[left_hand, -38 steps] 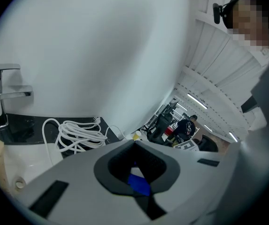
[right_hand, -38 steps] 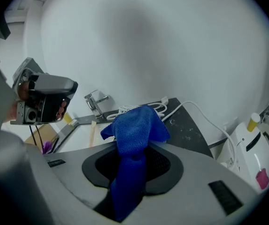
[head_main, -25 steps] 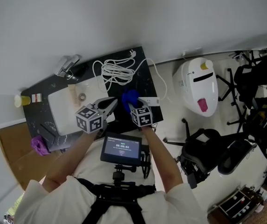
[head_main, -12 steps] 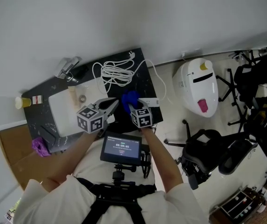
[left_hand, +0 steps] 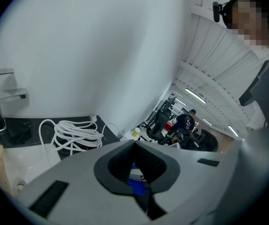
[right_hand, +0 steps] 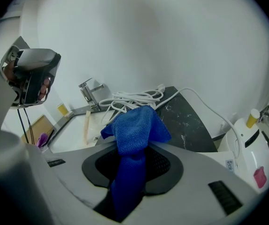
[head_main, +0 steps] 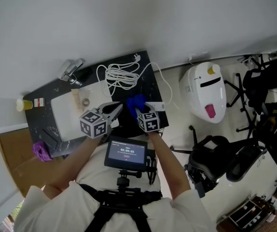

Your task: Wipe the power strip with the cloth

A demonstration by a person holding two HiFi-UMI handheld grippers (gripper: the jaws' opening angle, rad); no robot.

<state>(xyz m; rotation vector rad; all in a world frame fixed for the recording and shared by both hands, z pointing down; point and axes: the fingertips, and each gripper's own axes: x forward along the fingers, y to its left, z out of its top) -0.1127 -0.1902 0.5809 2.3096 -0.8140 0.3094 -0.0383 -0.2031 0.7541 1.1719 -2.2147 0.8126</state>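
Observation:
The blue cloth [head_main: 134,102] bunches up out of my right gripper [head_main: 138,110], which is shut on it above the black counter [head_main: 148,69]. In the right gripper view the cloth [right_hand: 135,129] fills the gap of that gripper [right_hand: 134,150]. The white power strip [head_main: 155,106] lies just right of the cloth, near the counter's right edge. Its white cable [head_main: 121,74] is coiled farther back; the coil [left_hand: 75,135] also shows in the left gripper view. My left gripper [head_main: 115,108] hovers left of the cloth, jaws shut with nothing between them [left_hand: 134,143].
A white sink [head_main: 75,108] with a chrome faucet [head_main: 69,70] takes the counter's left half. A yellow cup [head_main: 21,104] and a purple rag [head_main: 40,150] sit at the far left. A white bin [head_main: 205,88] stands on the floor to the right.
Hardly anything differs: my right gripper with the cloth has drifted a touch to the right, and the left gripper has stayed put.

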